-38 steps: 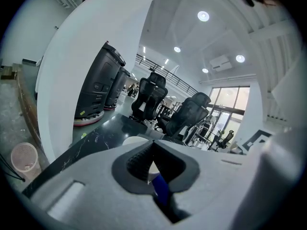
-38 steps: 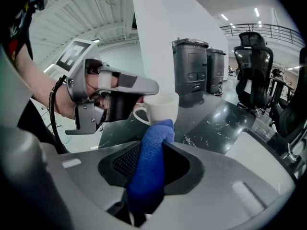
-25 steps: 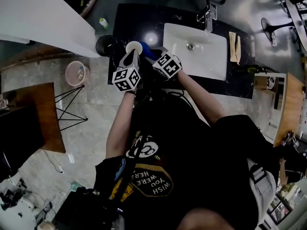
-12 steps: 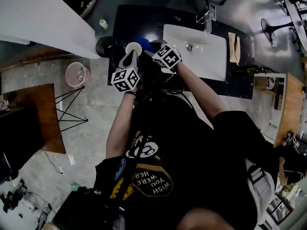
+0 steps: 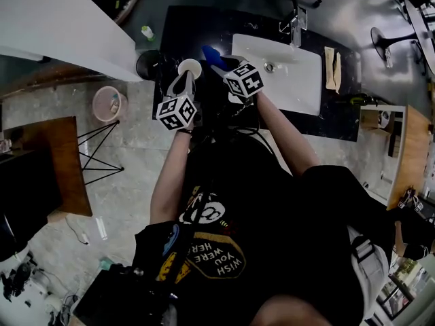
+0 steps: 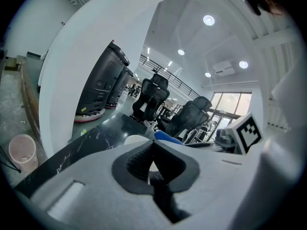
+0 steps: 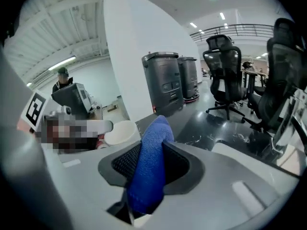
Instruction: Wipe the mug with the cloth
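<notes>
Blue cloth (image 5: 211, 51) beside white mug (image 5: 189, 67)

Black short-sleeved T-shirt (image 5: 231, 195), yellow-white print; left gripper (image 5: 185, 78) and right gripper (image 5: 220, 65) light grey, 2 black-white marker cubes.

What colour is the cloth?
Blue. The cloth shows best in the right gripper view.

The cloth (image 7: 152, 162) is blue, nappy terry, matt. The mug (image 5: 189, 67) looks like smooth, white glazed ceramic. The counter (image 5: 182, 27) is glossy black veined stone; the sink (image 5: 302, 87) at its right is glossy white.
</notes>
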A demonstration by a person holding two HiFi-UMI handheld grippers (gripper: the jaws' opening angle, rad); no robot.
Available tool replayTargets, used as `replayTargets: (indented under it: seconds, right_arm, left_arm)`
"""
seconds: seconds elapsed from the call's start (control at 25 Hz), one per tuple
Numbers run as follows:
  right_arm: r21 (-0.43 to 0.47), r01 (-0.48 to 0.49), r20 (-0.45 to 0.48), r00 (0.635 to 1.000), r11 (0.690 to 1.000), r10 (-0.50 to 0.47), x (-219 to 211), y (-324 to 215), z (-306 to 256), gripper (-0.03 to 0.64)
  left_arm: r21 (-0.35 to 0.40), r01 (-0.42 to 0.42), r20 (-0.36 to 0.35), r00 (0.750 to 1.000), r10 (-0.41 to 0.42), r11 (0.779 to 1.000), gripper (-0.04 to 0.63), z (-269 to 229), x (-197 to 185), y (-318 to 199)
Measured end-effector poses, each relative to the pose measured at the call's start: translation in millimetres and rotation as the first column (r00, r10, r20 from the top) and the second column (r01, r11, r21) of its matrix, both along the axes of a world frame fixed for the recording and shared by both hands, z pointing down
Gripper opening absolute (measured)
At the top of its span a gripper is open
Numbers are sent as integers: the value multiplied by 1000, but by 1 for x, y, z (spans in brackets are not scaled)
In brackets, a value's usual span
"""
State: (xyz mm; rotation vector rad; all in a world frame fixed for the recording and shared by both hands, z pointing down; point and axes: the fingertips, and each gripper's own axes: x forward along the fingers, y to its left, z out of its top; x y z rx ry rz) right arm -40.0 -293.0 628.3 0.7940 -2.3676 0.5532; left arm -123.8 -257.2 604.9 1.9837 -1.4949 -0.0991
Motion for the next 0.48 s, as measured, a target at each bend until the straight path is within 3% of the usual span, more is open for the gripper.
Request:
replayTargets:
  seconds: [0.16,0.36,0.48]
  right_arm:
    - [-25,158,-93,983,987,-160,-27,20,21,135]
    - [-48,290,-74,953,956,-293,-25,87,21,133]
    - [-18,267,-64,961,964,-268,-9,86,14,133]
  left_arm:
    - [1,-3,-28,1000,3,1000,3,0,2,-1]
    - [10,6,-30,1000,-6,1000,5,-2,3,-3]
    - [1,15,-22,1000,-15,1000,5,-1,3,-2]
